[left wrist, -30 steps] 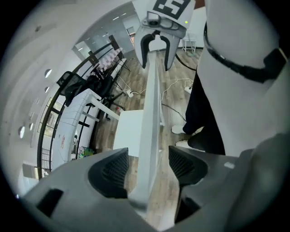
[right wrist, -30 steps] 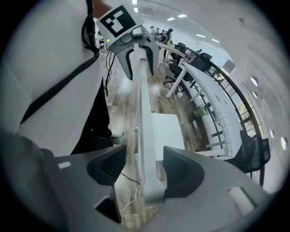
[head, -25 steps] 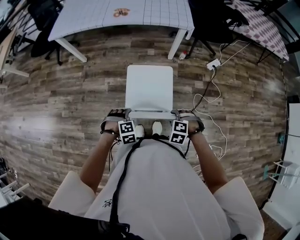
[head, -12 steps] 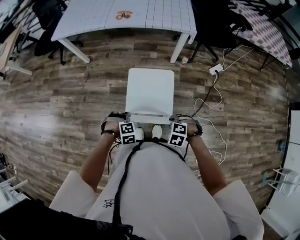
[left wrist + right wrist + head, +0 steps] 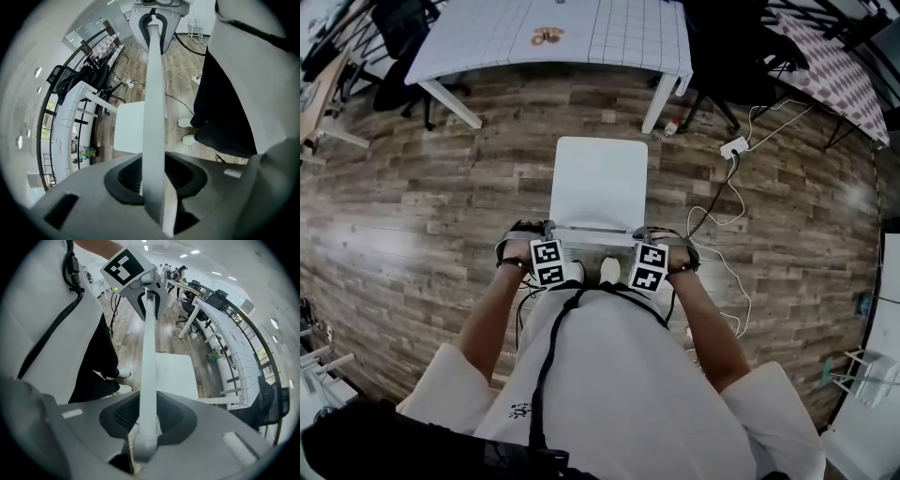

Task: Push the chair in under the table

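A white chair [image 5: 598, 183] stands on the wood floor, its seat facing the white gridded table [image 5: 553, 33] ahead. Its backrest rail [image 5: 595, 231] is nearest me. My left gripper [image 5: 540, 231] grips the rail's left end and my right gripper [image 5: 656, 234] grips the right end. In the left gripper view the rail [image 5: 153, 93] runs between the jaws of the left gripper [image 5: 154, 180]; they are opening slightly, pads still against it. In the right gripper view the rail [image 5: 148, 343] sits clamped in the right gripper [image 5: 144, 425].
Two white table legs [image 5: 661, 89] [image 5: 448, 101] flank the gap ahead of the chair. A small bottle [image 5: 673, 127] lies by the right leg. A power strip [image 5: 733, 147] and its cable trail on the floor at right. Black office chairs [image 5: 727, 56] stand behind.
The chair and both grippers have shifted a little toward the table, and the gap between seat and table legs has shrunk. The person's feet have followed.
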{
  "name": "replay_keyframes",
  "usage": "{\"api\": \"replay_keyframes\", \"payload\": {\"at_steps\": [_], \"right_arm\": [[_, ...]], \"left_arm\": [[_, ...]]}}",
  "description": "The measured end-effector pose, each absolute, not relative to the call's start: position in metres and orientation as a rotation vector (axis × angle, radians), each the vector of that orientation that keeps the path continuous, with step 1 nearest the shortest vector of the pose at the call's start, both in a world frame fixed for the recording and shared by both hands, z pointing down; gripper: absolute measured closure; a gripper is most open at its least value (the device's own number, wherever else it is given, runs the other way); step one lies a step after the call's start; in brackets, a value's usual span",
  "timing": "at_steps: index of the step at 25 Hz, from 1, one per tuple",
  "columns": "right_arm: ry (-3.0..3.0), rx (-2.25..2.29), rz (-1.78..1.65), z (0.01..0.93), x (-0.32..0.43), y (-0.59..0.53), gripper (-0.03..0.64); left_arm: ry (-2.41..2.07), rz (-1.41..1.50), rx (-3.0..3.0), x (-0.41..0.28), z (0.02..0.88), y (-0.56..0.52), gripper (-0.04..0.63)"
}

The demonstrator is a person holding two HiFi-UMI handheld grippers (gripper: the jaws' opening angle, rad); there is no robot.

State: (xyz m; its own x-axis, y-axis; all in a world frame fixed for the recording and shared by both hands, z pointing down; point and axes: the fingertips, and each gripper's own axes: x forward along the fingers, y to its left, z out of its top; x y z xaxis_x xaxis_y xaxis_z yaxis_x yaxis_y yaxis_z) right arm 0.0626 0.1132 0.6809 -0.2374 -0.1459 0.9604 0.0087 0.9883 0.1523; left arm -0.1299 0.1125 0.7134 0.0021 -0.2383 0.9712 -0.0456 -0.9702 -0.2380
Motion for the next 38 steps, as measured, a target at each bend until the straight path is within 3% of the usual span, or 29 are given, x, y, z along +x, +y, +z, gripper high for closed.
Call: {"api": "replay_keyframes", "payload": {"at_steps": [38], "right_arm": [[-1.811,0.108,-0.134,0.677,0.062,-0.059,0.520]], "left_arm": [[0.281,-2.102,-2.168,-0.129,0.709,-0.058,0.460]]}}
